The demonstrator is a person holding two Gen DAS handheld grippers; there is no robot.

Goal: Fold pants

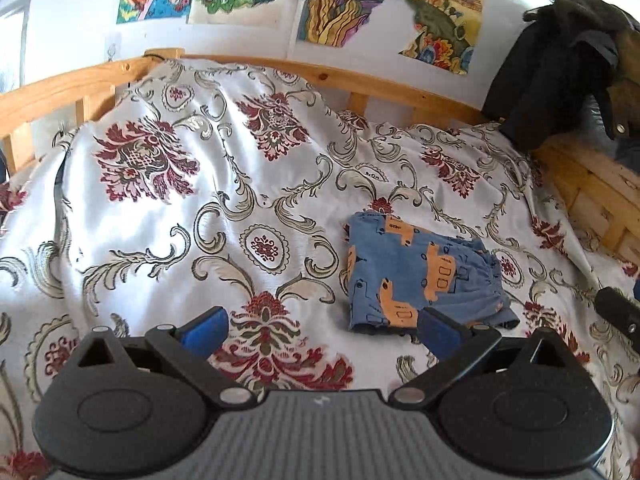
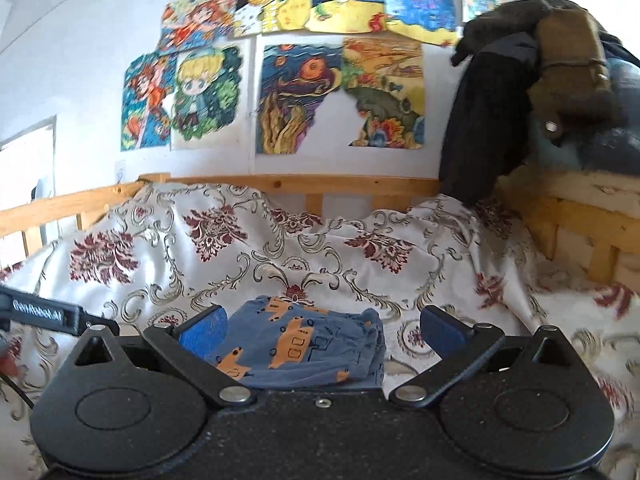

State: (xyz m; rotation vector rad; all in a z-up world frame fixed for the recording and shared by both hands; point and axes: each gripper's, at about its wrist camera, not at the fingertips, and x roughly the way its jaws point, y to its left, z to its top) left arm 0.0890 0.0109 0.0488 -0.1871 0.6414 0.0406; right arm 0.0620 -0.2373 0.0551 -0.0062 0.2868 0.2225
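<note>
Both tools, left tool [image 1: 322,330] and right tool [image 2: 320,330], gape empty; folded pants [image 1: 420,276] beside dark coats [image 1: 560,68].

I am looking into a bedroom in a home. There is a bed [image 2: 280,184] with a wooden rail, and a white cover [image 1: 168,216] with red flowers lies over it. On the wall above the bed hang many bright drawings [image 2: 208,96], like a child made them. At the right end of the bed, dark coats [image 2: 500,92] are piled on the rail.
</note>
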